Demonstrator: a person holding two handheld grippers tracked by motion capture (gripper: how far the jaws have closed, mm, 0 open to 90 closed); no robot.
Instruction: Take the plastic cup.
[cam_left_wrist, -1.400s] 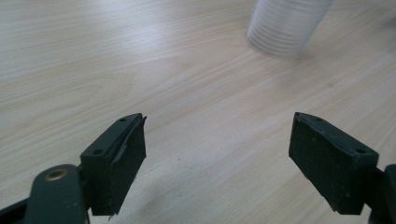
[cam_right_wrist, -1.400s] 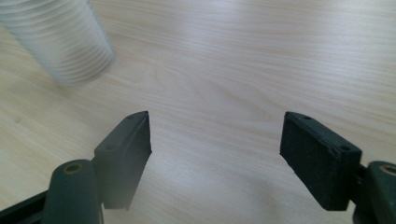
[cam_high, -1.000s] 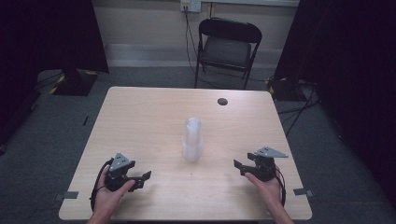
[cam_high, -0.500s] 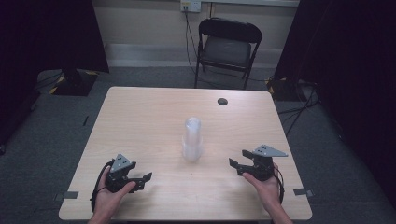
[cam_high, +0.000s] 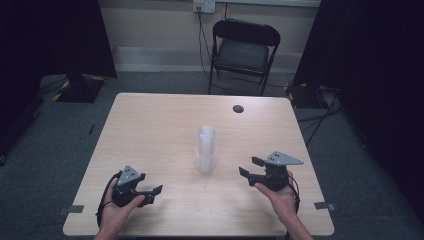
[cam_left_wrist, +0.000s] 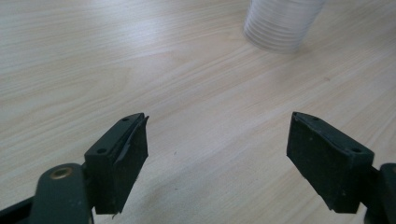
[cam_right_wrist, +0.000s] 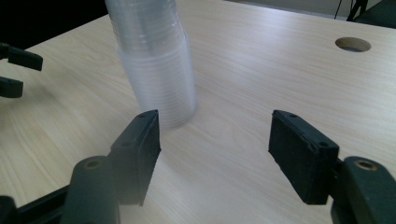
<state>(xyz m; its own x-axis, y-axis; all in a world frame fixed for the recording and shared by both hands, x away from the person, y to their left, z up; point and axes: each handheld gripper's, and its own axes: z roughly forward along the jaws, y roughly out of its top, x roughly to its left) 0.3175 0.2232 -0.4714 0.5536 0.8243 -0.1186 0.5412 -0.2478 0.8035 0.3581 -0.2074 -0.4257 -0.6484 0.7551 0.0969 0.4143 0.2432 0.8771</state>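
The table (cam_high: 150, 125) is pale wood, square-on to the person, with a folding chair (cam_high: 244, 50) pushed back beyond its far edge. Near the middle of the top stands a stack of clear cups (cam_high: 206, 150), upright, rims down on the wood, well apart from both grippers. In the right gripper view the cups (cam_right_wrist: 156, 65) rise just ahead and to the left of the jaws; in the left gripper view only the ribbed foot of the cups (cam_left_wrist: 282, 23) shows at the top edge.

The 2 hands sit at the near edge. The right gripper (cam_high: 248, 166) is lifted off the table and points toward the cups; its jaws have just been closing, yet they stand apart with nothing between them. The left gripper (cam_high: 154, 194) rests low, jaws spread wide and empty.

A small round hole (cam_high: 238, 108) sits near the far right corner.
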